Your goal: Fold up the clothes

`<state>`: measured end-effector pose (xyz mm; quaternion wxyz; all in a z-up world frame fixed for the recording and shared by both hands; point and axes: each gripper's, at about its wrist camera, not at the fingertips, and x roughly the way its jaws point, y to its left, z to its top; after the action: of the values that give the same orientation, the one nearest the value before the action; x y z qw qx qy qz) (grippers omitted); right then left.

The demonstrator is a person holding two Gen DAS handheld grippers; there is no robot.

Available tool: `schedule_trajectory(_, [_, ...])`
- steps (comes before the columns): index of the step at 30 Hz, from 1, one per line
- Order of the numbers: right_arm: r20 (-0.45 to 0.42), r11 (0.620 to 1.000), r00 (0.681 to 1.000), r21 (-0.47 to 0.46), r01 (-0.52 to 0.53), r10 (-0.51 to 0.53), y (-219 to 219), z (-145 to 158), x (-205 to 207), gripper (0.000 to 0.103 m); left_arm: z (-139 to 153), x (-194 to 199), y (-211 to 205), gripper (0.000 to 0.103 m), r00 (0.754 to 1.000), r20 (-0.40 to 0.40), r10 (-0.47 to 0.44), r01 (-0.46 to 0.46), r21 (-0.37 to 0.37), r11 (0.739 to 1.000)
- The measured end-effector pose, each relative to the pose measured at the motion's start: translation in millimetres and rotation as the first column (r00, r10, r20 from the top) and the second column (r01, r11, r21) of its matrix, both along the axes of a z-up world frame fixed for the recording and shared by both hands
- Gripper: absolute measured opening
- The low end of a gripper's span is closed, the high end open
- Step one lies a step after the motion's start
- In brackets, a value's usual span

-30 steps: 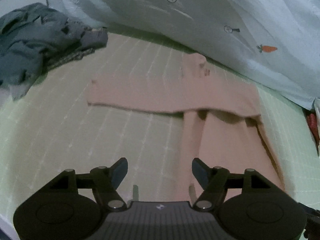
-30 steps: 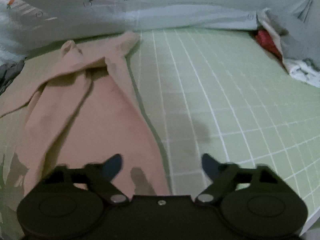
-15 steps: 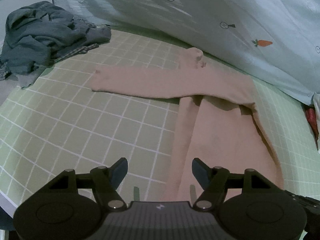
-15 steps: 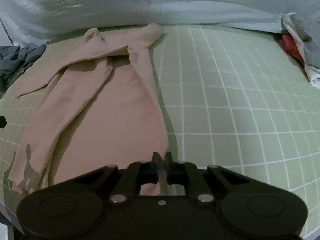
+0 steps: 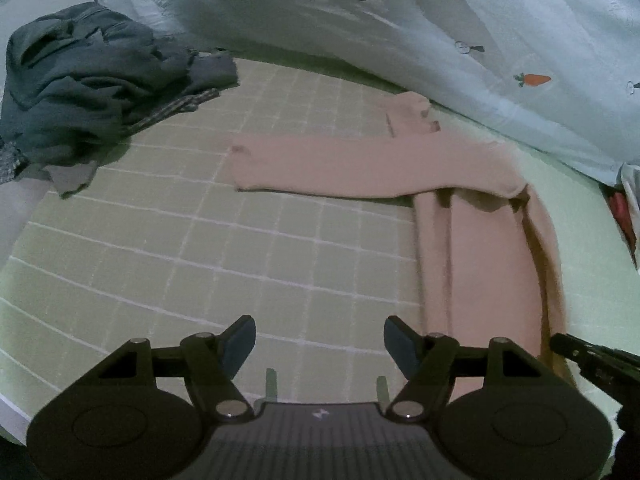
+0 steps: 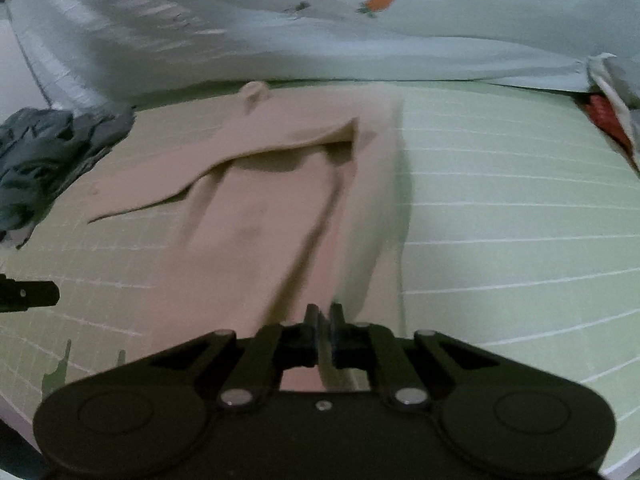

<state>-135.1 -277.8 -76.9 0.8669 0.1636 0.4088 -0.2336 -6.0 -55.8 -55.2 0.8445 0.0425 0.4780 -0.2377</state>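
On the green checked bed [image 5: 168, 248], toward its right half as my left camera sees it, lies the pink top [image 5: 480, 264], spread flat with one sleeve [image 5: 340, 168] folded straight across toward the left and its collar end pointing at the far edge. My left claw [image 5: 319, 342] hangs over bare sheet just left of the top's lower part, its jaws standing wide apart with nothing between them and touching no cloth. My right claw [image 6: 325, 330] is pinched together on the near hem of the pink top [image 6: 256, 216]; a strip of the fabric runs up between the closed fingers [image 6: 310, 328], and the cloth next to them looks lifted and blurred. In the left camera, the tip of the right claw shows as a dark bar at the right edge, just beside the top's near corner.

Along the far edge of the bed a pale blue blanket [image 5: 400, 32] with small carrot prints is bunched up. At the far left corner sits a heap of dark grey clothes [image 5: 80, 84], well apart from the top. At the far right corner I can make out something red [image 6: 604, 116] under white cloth, too small to tell what it is.
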Motion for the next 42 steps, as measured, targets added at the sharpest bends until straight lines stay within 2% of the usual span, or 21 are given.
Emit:
schedule_trajectory(3, [-0.030,1.000,1.000,0.004,0.003,-0.002,16,-9,13,0.005,0,7,16,0.072,1.000,-0.005,-0.003,0.003,0.003,1.000])
schedule_trajectory(5, [-0.047,0.999,0.999,0.049,0.023,-0.021,21,-18,17,0.005,-1,10,24,0.072,1.000,-0.012,0.001,-0.001,0.005,1.000])
schedule_trajectory(8, [-0.035,0.995,0.998,0.081,0.049,-0.047,27,-18,9,0.007,-2,13,31,0.072,1.000,-0.021,0.010,-0.010,-0.002,1.000])
schedule_trajectory(11, [0.007,0.991,0.996,0.107,0.085,-0.086,26,-10,0,0.016,-1,12,32,0.072,1.000,-0.022,0.010,-0.010,-0.010,1.000])
schedule_trajectory(12, [0.022,0.988,0.994,0.113,0.107,-0.111,23,-5,-5,0.023,-1,11,32,0.072,1.000,-0.022,0.008,-0.009,-0.013,1.000])
schedule_trajectory(13, [0.021,0.986,0.991,0.107,0.127,-0.130,18,-3,-7,0.025,0,10,31,0.072,1.000,-0.019,0.005,-0.005,-0.016,1.000])
schedule_trajectory(15, [0.020,0.982,0.986,0.096,0.164,-0.167,9,2,-11,0.025,1,7,28,0.072,1.000,-0.015,0.000,0.000,-0.022,1.000])
schedule_trajectory(19, [-0.074,0.987,0.985,0.028,0.158,-0.156,-2,-5,-12,0.026,0,1,19,0.073,1.000,-0.020,0.009,-0.009,-0.018,1.000])
schedule_trajectory(23, [-0.131,0.992,0.985,0.040,0.122,-0.116,0,-18,-14,0.029,0,-3,11,0.073,0.999,-0.024,0.035,-0.035,-0.010,0.999])
schedule_trajectory(27, [-0.133,0.998,0.989,0.032,0.063,-0.058,-4,-14,-10,0.039,2,-3,3,0.077,0.997,-0.022,0.079,-0.080,-0.017,0.997])
schedule_trajectory(29, [-0.118,0.999,0.992,0.011,0.053,-0.051,-11,-6,-7,0.055,3,-1,-3,0.077,0.995,-0.021,0.100,-0.100,-0.020,0.995])
schedule_trajectory(31, [-0.081,0.999,0.996,-0.020,0.047,-0.049,-23,4,-3,0.082,2,1,-9,0.081,0.993,-0.021,0.117,-0.118,-0.018,0.993])
schedule_trajectory(32, [-0.058,0.999,0.997,-0.030,0.045,-0.047,-29,8,-2,0.087,1,3,-13,0.087,0.992,-0.020,0.125,-0.125,-0.016,0.992])
schedule_trajectory(33, [-0.036,0.998,0.998,-0.040,0.043,-0.044,-35,12,0,0.098,1,5,-16,0.088,0.991,-0.020,0.132,-0.132,-0.013,0.991])
schedule_trajectory(34, [-0.013,0.998,0.999,-0.050,0.041,-0.041,-41,16,1,0.103,0,8,-20,0.088,0.990,-0.019,0.139,-0.139,-0.010,0.990])
schedule_trajectory(36, [0.031,0.998,0.999,-0.056,0.037,-0.035,-52,21,5,0.103,0,15,-27,0.088,0.989,-0.019,0.149,-0.149,0.000,0.989])
schedule_trajectory(42, [0.080,0.995,0.996,-0.090,0.049,-0.042,-81,27,32,0.103,-2,47,-42,0.090,0.986,-0.002,0.169,-0.169,0.037,0.985])
